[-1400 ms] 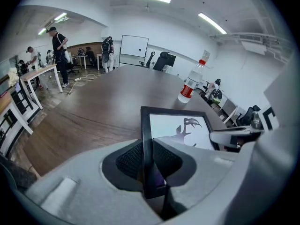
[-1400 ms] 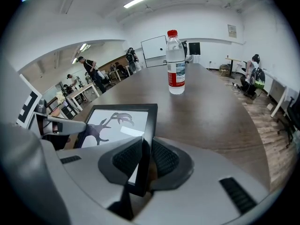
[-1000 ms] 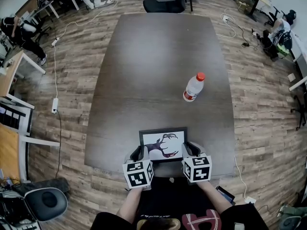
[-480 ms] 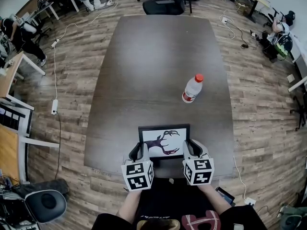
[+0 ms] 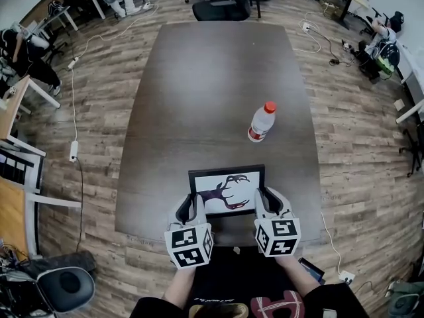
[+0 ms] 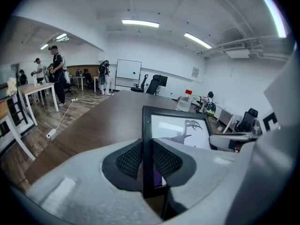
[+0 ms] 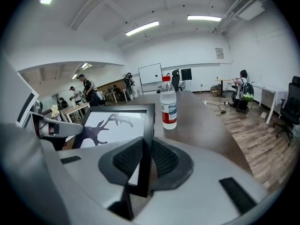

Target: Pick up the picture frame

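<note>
Gripping the picture frame (image 5: 226,191) by its left side, your left gripper (image 5: 191,209) has its jaws clenched on the black border. The frame hangs between both grippers over the desk's (image 5: 212,78) near edge. Your right gripper's (image 5: 267,204) jaws grasp its right side. A red-capped bottle (image 5: 260,123) stands beyond, to the right.

An open office: conference table (image 5: 212,98), swivel chairs (image 5: 228,2), desks (image 5: 12,105), whiteboard (image 6: 128,69).
</note>
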